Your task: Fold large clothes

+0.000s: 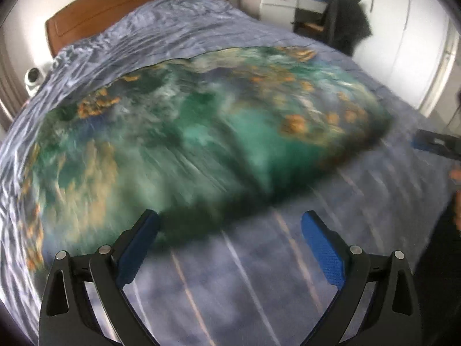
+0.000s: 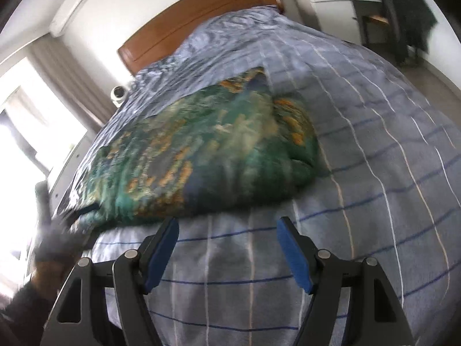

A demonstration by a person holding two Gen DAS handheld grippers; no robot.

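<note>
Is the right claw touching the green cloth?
Apart. The right wrist view shows the open right claw over striped bedding, a strip of it before the green cloth.

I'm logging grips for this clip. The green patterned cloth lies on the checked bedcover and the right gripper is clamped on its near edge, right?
Not clamped: in the right wrist view the right gripper is open over bare checked bedcover, nothing between its pads. The green patterned cloth does lie on that bedcover.
</note>
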